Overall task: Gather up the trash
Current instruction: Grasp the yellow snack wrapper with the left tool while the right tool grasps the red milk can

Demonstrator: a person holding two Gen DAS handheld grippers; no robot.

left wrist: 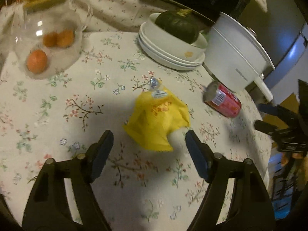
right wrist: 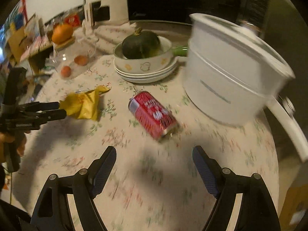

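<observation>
On the far left of the tabletop (left wrist: 57, 104), a glass jar (left wrist: 46, 44) holds small orange fruits. It is not trash and must not be disturbed.

The left gripper (left wrist: 148, 140) has its jaws wide apart and holds nothing. The yellow wrapper (left wrist: 157, 121) lies crumpled and flat on the cloth just beyond the fingertips, near the middle of the tabletop. Its long axis runs from the near edge toward the far side, with the printed, twisted end pointing away. Risk: a thin wrapper may slide under the pads, or the jaws may pinch the tablecloth with it.

To the right, the red can (right wrist: 152, 115) lies on its side, apart from the wrapper and close to the white pot (right wrist: 231, 73). Its long axis runs diagonally, one end pointing far-left and the other near-right; motion blur makes it unclear which end is the top. Risk: the can may roll into the pot or toward the stacked plates (right wrist: 146, 73) if nudged.

The right gripper (right wrist: 154, 152) is wide and empty, just short of the can.
</observation>
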